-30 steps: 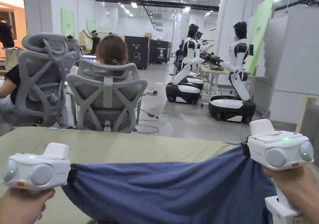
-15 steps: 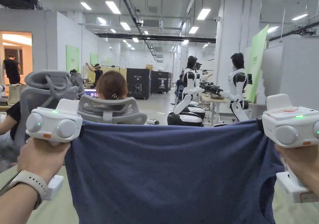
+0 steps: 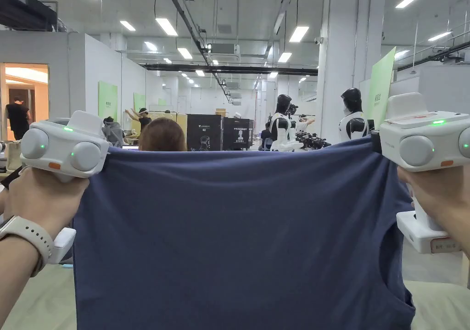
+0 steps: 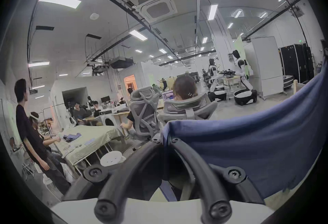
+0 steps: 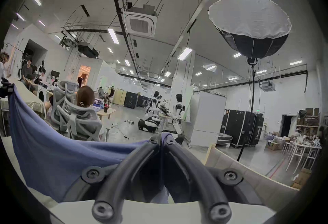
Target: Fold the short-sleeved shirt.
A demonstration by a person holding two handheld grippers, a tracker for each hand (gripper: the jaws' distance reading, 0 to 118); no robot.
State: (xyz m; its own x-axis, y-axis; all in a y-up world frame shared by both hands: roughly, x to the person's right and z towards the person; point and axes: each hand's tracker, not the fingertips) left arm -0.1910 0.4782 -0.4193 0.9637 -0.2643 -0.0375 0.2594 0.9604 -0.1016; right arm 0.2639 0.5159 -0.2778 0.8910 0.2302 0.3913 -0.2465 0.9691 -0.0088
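A navy blue short-sleeved shirt hangs spread flat in the air in front of me, held by its top edge. My left gripper is shut on the shirt's top left corner, and its black jaws pinch the cloth. At the top right corner my right gripper is shut on the shirt too, jaws closed on the hem with the cloth stretching away to the left. An armhole curve shows at the shirt's lower right. The shirt's bottom runs out of the head view.
The pale green table lies below the shirt. Two grey office chairs stand beyond it, a person seated in one. Two white-and-black humanoid robots stand farther back right. A softbox light hangs to my right.
Both grippers have lifted the shirt from the table up to eye level, and it now hangs spread out. My head camera has tilted upward.
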